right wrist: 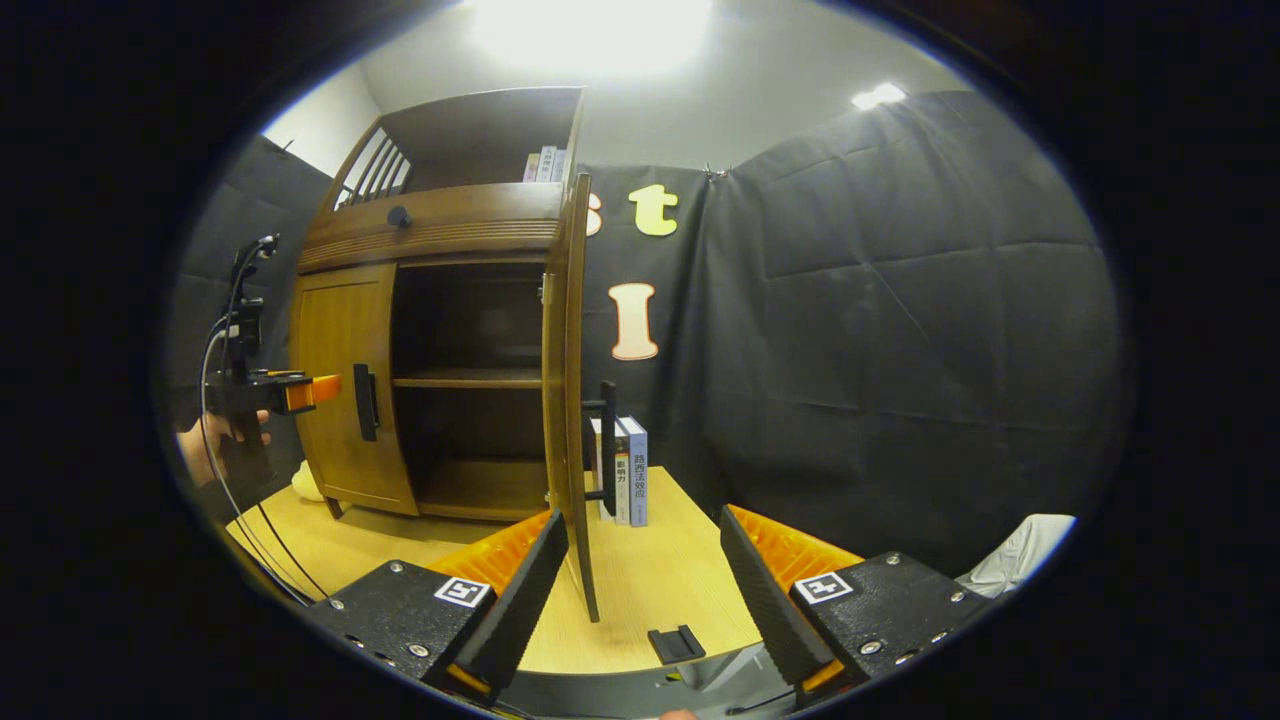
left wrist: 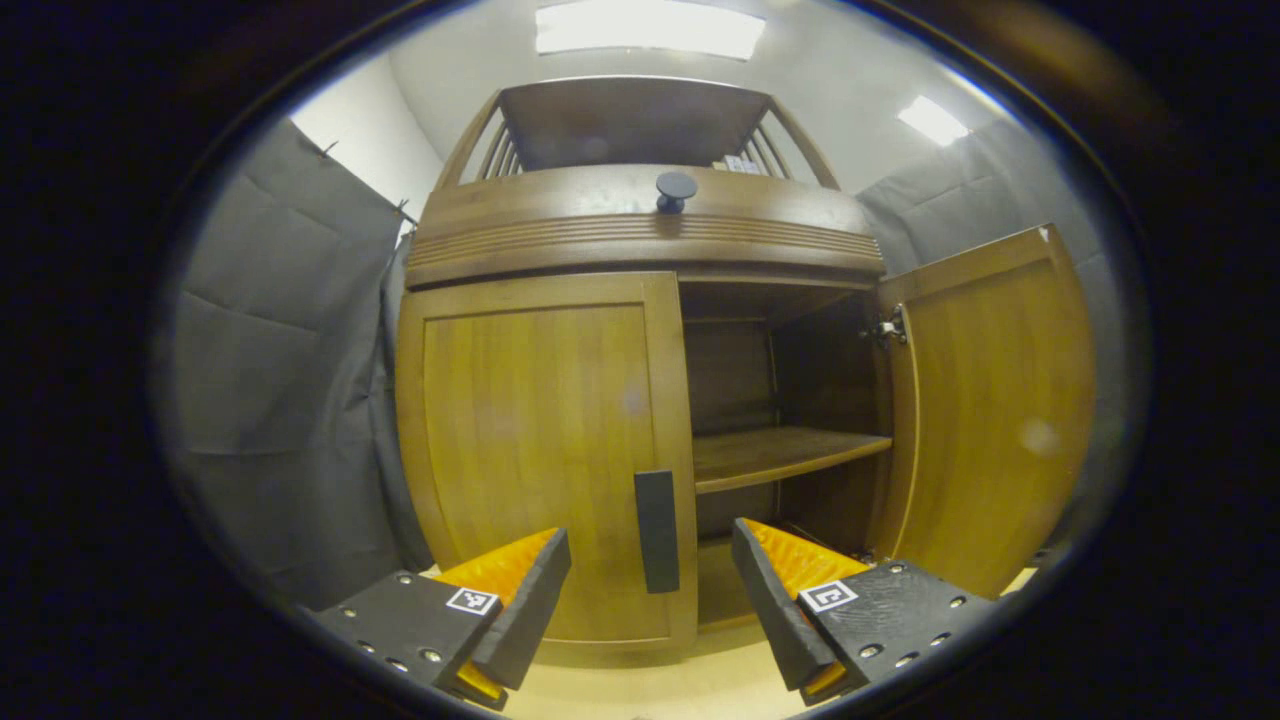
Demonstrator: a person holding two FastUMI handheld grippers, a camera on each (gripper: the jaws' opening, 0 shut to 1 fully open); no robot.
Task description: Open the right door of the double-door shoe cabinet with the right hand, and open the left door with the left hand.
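The wooden shoe cabinet (left wrist: 640, 240) stands before me on a pale table. Its left door (left wrist: 530, 440) is closed, with a dark vertical handle (left wrist: 656, 530). My left gripper (left wrist: 650, 580) is open, its fingers on either side of that handle and just short of it. The right door (left wrist: 1000, 400) is swung wide open, showing an inner shelf (left wrist: 780, 455). In the right gripper view the open right door (right wrist: 572, 400) stands edge-on with its handle (right wrist: 606, 440) outward. My right gripper (right wrist: 640, 575) is open and empty, drawn back from the door's lower edge. The left gripper (right wrist: 300, 392) shows by the left door's handle (right wrist: 366, 402).
A drawer with a round dark knob (left wrist: 676, 188) sits above the doors, under an open top shelf. Books (right wrist: 625, 470) stand on the table (right wrist: 660, 580) behind the open right door. A small black clip (right wrist: 676, 643) lies at the table's near edge. Black cloth walls surround the booth.
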